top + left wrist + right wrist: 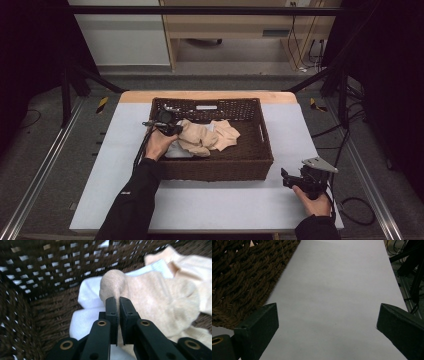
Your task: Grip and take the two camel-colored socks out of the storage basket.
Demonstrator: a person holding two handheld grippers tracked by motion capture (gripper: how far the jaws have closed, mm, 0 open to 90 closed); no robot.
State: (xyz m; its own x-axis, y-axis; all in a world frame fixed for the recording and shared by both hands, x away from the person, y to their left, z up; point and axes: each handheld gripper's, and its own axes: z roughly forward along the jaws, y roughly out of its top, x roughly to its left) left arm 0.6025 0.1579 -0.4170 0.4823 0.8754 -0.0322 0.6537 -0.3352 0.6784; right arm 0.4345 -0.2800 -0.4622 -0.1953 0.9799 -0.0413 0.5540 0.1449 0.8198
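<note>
Inside the basket [265, 145], left gripper [117, 302] apparently pinches beige cloth [155, 302]; right gripper [327, 322] gapes.

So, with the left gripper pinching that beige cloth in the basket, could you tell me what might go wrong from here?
1. The left gripper is shut on a small fold of the beige cloth, so the fabric may slip free when lifted.
2. The beige cloth lies on the white cloth, which may drag up with it.
3. The left gripper works near the woven basket wall, so cloth could snag on the weave. The right gripper, open over the table, gives no support.
</note>
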